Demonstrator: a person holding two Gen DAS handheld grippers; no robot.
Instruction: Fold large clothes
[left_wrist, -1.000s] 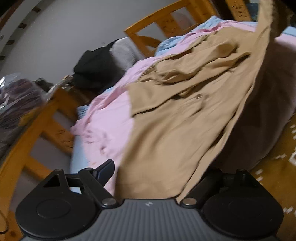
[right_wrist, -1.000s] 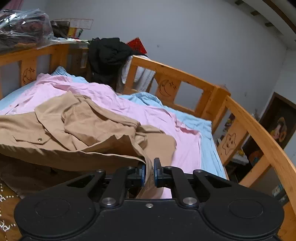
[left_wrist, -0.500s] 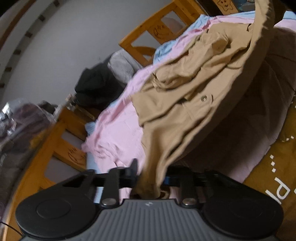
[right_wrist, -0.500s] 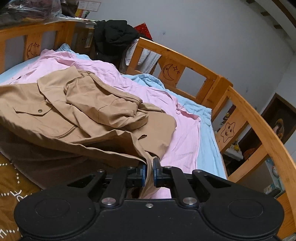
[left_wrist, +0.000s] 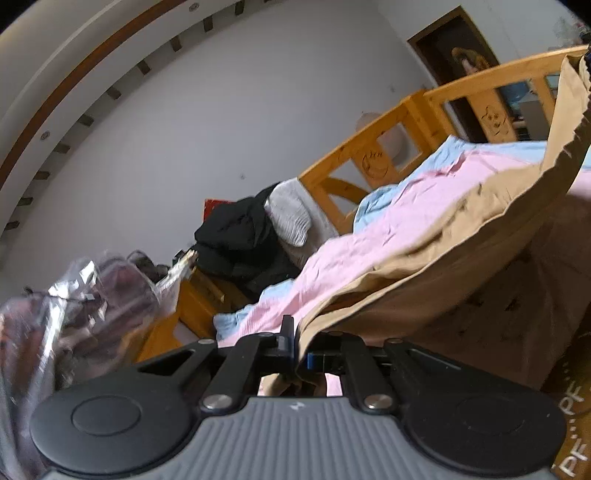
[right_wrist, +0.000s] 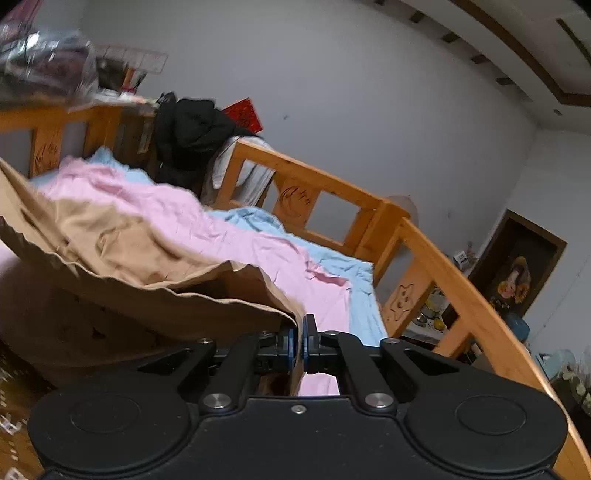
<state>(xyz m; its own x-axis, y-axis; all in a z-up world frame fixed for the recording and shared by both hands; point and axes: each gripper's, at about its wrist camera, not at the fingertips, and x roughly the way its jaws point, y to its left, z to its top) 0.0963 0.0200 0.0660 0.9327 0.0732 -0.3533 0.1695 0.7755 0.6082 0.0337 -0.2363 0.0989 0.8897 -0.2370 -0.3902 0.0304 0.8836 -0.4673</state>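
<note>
Both views showed a tan jacket (left_wrist: 461, 236) lifted by one edge off a wooden bed (right_wrist: 436, 236) spread with a pink sheet (right_wrist: 236, 236) over a light blue sheet (right_wrist: 343, 269). The left gripper (left_wrist: 297, 352) had its jaws closing, the pads already pinching the garment's edge at the 6 o'clock position of the left wrist view; from there the cloth rose towards 2 o'clock, its underside in shadow. The right gripper (right_wrist: 298, 341) was pressed together on another stretch of the same edge, at 6 o'clock in the right wrist view, the fabric trailing away towards 9 o'clock. The jacket's bulk lay rumpled on the pink sheet, well short of a heap of black clothing (right_wrist: 188, 133) hung over the rail at 11 o'clock.

The step in hand appeared to be raising the garment by two held points so it could be spread. The next move would call for drawing the two grips apart to tension the edge, then laying the jacket flat before any fold; a thin pinch could slip under the cloth's weight.
</note>
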